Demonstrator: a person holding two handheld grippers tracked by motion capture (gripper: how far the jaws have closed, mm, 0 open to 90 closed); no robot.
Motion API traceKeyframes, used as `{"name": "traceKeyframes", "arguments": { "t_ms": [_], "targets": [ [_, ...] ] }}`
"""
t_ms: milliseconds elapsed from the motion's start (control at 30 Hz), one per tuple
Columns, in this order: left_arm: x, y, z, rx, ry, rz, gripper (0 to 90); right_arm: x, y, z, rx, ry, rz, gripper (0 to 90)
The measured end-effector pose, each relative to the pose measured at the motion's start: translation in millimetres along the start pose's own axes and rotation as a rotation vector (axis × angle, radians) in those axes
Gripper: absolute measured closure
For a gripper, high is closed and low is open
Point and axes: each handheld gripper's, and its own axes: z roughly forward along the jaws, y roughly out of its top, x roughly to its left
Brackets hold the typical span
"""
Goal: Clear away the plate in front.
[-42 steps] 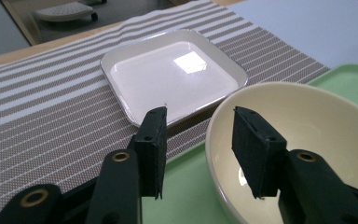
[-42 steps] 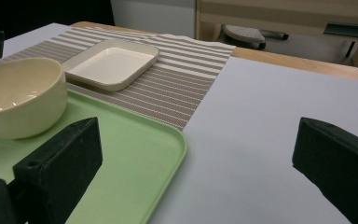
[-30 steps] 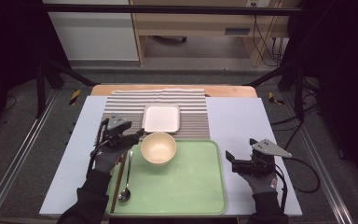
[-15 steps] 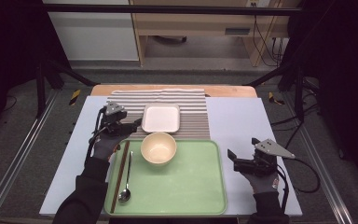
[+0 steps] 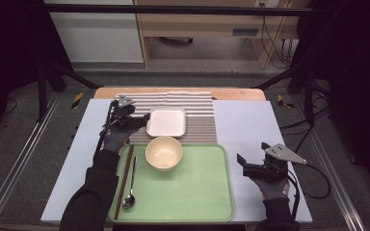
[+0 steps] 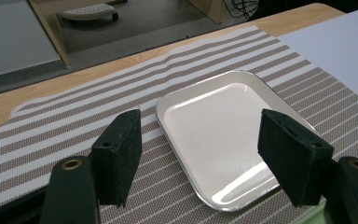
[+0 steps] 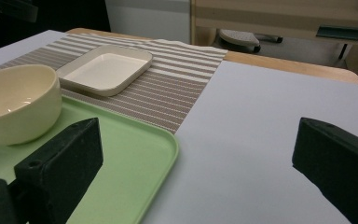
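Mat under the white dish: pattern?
Mat: brown and white stripes, clearest in the left gripper view.

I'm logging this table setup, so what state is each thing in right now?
Left gripper: open, fingers astride the square plate's near corner, not gripping.
Right gripper: open, nothing between its fingers.
Square plate: empty, on the striped mat.
Bowl: upright, on the tray.
Spoon: flat on the tray.
Chopsticks: beside the spoon.

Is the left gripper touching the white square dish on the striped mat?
Apart. In the left gripper view the left gripper has its jaws spread wide above the white square dish, with the striped mat visible between pad and rim.
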Motion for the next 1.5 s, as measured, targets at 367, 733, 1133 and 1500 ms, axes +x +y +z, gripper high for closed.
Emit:
{"name": "traceKeyframes", "arguments": {
  "t_ms": [367, 733, 1133, 1500],
  "targets": [
    [1.4, -5.7, 29.4, 0.059, 0.006, -0.004, 32.1, 0.2, -0.1, 0.6, 0.004, 0.001, -0.009, 2.3],
    [6.6, -18.8, 49.9, 0.140, 0.004, -0.024, 41.2, 0.7, -0.2, 1.5, 0.013, 0.002, -0.006, 2.7],
    [6.9, -36.3, 63.6, 0.205, -0.007, -0.049, 54.1, 1.7, 0.3, 1.7, 0.009, 0.003, -0.010, 2.9],
    [7.7, -41.6, 70.2, 0.267, -0.002, -0.068, 65.2, 2.6, -0.6, 3.3, 0.018, 0.007, -0.014, 3.3]
  ]
}}
